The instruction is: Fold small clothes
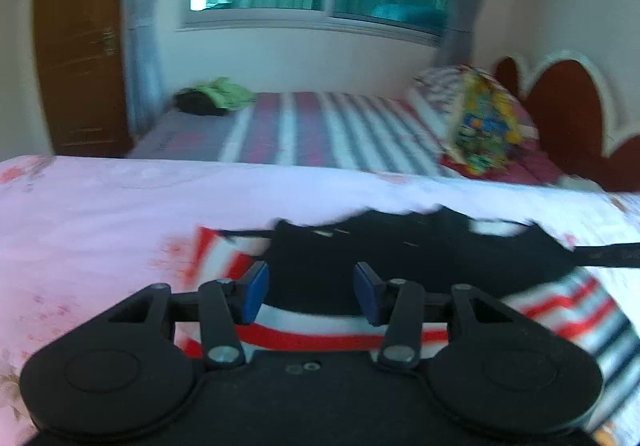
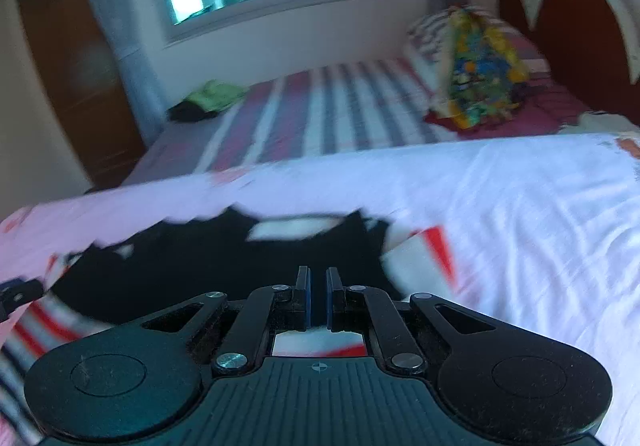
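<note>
A small black garment (image 1: 400, 254) (image 2: 220, 258) lies spread on a red, white and navy striped cloth (image 1: 320, 338) (image 2: 424, 258) on the pink floral bed sheet (image 1: 100, 213) (image 2: 520, 205). My left gripper (image 1: 312, 292) hovers over the garment's near edge, open, its blue pads (image 1: 256, 292) apart with no cloth pinched between them. My right gripper (image 2: 319, 298) is over the same garment's near edge with its jaws shut. Blur hides whether any cloth is caught between them. A dark part at the left edge (image 2: 16, 296) is likely the other gripper.
Behind lies a second bed with a striped sheet (image 1: 320, 129) (image 2: 340, 113). Green and black clothes (image 1: 216, 99) (image 2: 208, 99) sit at its far corner, and a colourful bundle (image 1: 484, 125) (image 2: 480, 77) lies by the red headboard (image 1: 568, 117). A window and a wooden door (image 1: 76, 45) stand beyond.
</note>
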`<state>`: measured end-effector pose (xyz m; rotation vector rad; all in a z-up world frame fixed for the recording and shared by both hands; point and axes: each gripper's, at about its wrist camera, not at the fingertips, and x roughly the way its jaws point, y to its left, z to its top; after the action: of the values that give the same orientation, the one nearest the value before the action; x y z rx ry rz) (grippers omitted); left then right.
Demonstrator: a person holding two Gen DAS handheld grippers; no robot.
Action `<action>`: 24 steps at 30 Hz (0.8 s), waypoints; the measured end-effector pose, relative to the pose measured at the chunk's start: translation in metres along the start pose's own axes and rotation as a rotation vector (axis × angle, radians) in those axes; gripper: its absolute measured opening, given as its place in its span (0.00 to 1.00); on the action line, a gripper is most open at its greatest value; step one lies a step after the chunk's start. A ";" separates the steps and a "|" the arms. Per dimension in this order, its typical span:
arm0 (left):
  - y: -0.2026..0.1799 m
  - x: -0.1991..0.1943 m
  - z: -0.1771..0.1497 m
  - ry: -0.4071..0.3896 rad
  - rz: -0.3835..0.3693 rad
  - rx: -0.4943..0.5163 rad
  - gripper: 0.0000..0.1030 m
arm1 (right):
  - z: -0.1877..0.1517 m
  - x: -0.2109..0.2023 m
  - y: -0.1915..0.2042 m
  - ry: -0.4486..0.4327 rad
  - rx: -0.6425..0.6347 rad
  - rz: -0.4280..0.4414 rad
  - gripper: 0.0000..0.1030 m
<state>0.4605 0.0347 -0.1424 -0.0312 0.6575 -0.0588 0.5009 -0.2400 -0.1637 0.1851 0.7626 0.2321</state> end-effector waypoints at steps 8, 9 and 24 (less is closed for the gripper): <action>-0.001 0.024 -0.043 0.114 0.008 -0.044 0.46 | -0.052 0.009 0.016 0.044 -0.120 -0.058 0.04; 0.004 0.025 -0.045 0.114 0.001 -0.078 0.46 | -0.053 0.009 0.010 0.040 -0.129 -0.062 0.04; -0.002 -0.015 -0.046 0.123 0.044 -0.071 0.45 | -0.069 -0.030 0.019 0.052 -0.052 -0.106 0.04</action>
<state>0.4206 0.0333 -0.1692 -0.0818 0.7829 0.0051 0.4293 -0.2246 -0.1877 0.0896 0.8152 0.1566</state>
